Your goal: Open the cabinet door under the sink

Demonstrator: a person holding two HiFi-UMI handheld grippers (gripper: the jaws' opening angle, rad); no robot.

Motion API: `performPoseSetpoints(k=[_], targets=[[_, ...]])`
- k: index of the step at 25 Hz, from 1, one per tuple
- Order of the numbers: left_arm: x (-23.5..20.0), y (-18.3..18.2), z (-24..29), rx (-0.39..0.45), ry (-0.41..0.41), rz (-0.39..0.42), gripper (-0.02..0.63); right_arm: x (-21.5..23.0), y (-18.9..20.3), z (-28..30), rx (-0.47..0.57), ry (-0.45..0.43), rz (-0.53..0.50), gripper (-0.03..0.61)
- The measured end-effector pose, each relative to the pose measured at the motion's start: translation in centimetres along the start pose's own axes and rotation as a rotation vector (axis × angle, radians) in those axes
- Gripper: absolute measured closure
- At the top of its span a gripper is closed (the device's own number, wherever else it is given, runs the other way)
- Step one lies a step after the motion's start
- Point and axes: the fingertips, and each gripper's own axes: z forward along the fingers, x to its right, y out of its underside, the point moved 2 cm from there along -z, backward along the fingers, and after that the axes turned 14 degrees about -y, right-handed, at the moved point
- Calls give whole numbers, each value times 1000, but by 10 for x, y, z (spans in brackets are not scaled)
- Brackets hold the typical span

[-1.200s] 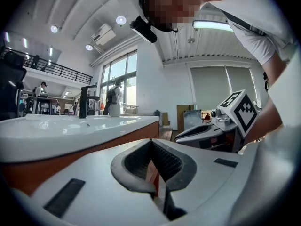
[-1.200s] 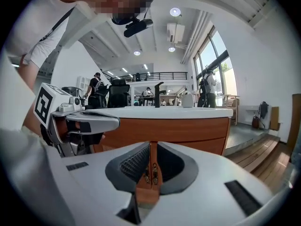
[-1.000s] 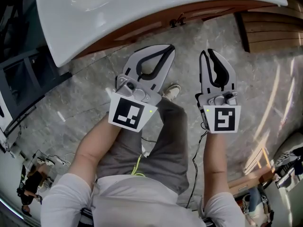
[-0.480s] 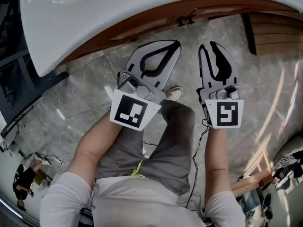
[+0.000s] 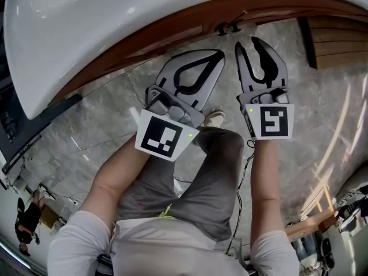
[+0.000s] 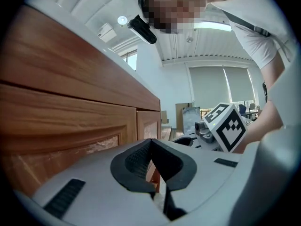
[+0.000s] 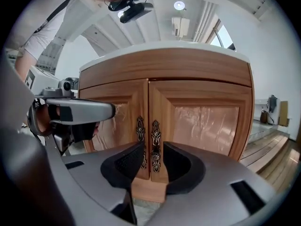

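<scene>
The wooden cabinet (image 7: 197, 112) under the white sink (image 5: 115, 22) has two doors, both shut, with two ornate metal handles (image 7: 155, 145) side by side at the middle seam. My right gripper (image 7: 154, 160) is open and faces these handles, a short way off, with the right-hand handle showing between its jaws. In the head view the right gripper (image 5: 246, 42) points at the handles (image 5: 228, 26). My left gripper (image 5: 218, 54) is shut on nothing, level with the right one and just left of it; the left gripper (image 6: 151, 142) looks along the cabinet front (image 6: 70, 107).
The floor (image 5: 322, 102) is grey marble tile. Wooden slats (image 5: 339, 39) lie to the right of the cabinet. The person's leg and shoe (image 5: 214, 119) are under the grippers. A dark frame (image 5: 23, 137) stands at the left.
Both grippers have moved forward toward the cabinet, and the sink fills more of the head view. The right gripper's tips are now close under the handles.
</scene>
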Motion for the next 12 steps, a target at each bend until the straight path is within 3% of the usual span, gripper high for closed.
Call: performPoseSetpoints(k=[12], targets=[[-5, 29, 12, 20, 11, -11, 603, 11, 30, 31, 1, 10, -19, 459]])
